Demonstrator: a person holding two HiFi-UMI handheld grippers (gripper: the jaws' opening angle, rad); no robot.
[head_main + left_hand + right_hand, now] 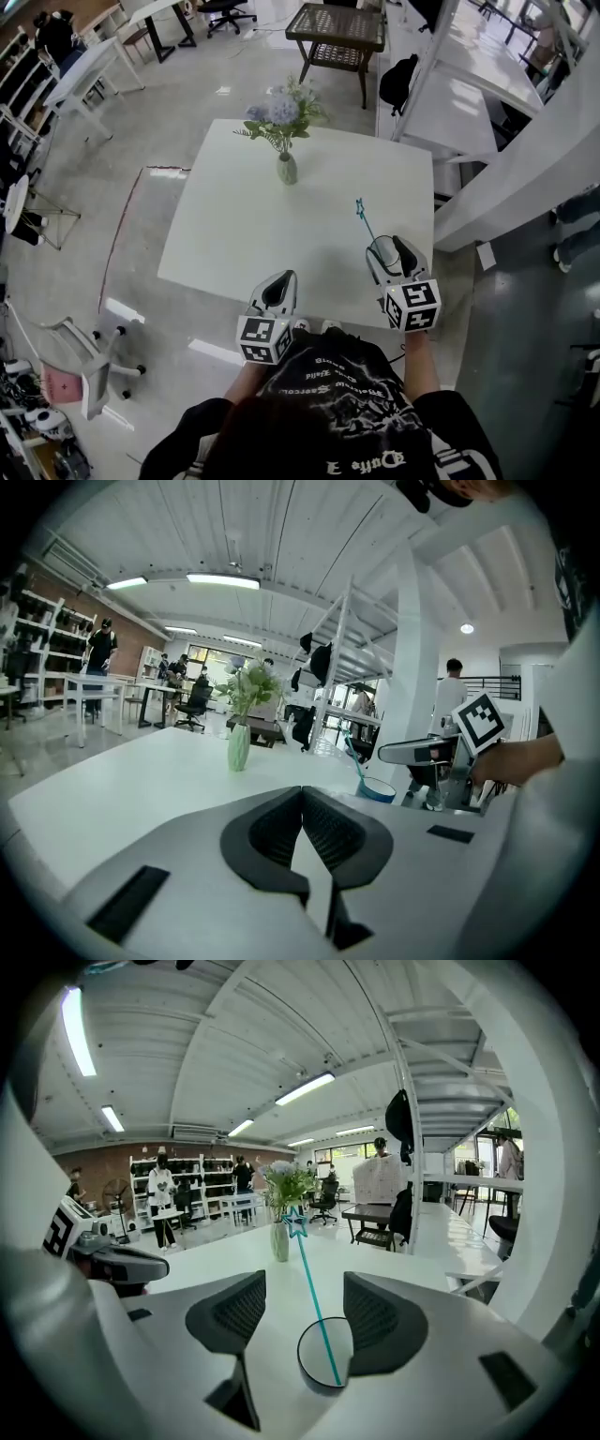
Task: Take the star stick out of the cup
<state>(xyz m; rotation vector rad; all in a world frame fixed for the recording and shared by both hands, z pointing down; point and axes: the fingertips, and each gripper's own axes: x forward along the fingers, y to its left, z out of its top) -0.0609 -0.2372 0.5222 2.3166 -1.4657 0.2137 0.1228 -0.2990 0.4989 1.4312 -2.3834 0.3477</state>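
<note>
A thin teal stick with a star (360,208) on top leans up out of a small round cup (382,253) near the white table's (244,225) front right edge. My right gripper (390,242) is open wide around the cup. In the right gripper view the cup (319,1358) sits low between the jaws, close against the right-hand pad, and the star (296,1224) rises above them. My left gripper (278,289) rests at the front edge, left of the cup. Its jaws (302,794) are shut with nothing in them. The left gripper view has the cup (377,789) at its right.
A green vase of flowers (286,169) stands at the table's far middle. Beyond the table is a dark wicker side table (337,33). White shelving (469,94) runs along the right. A white chair (94,361) stands on the floor at the lower left.
</note>
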